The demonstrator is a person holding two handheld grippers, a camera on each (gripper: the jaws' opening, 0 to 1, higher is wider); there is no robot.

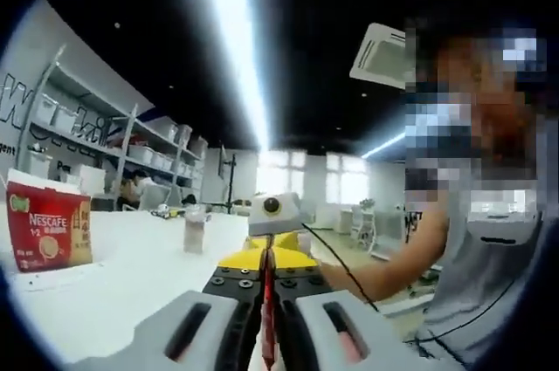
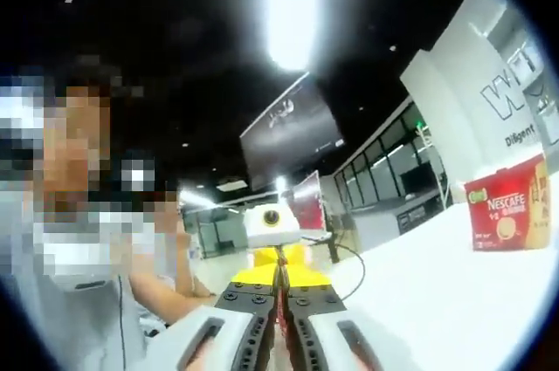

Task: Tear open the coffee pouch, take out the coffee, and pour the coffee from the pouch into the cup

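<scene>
White table (image 1: 131, 275) bears the Nescafe box (image 1: 48, 224); both grippers (image 1: 267, 336) (image 2: 281, 327) pinch one thin red sachet (image 1: 268, 319) head-on, so an uneven pull risks spilled coffee.

The right gripper (image 2: 280, 319) rose from the bottom of the right gripper view, its grey jaws pressed together on a thin red coffee pouch (image 2: 280, 305) held edge-on between them. Directly ahead, the left gripper (image 2: 278, 279) faced it, yellow-bodied with black jaws that met the same pouch from the far side. A white table (image 2: 437, 301) spread to the right, and a red Nescafé box (image 2: 509, 212) stood upright on it near the far edge. A person's arm (image 2: 175, 301) reached in from the left behind the left gripper.
</scene>
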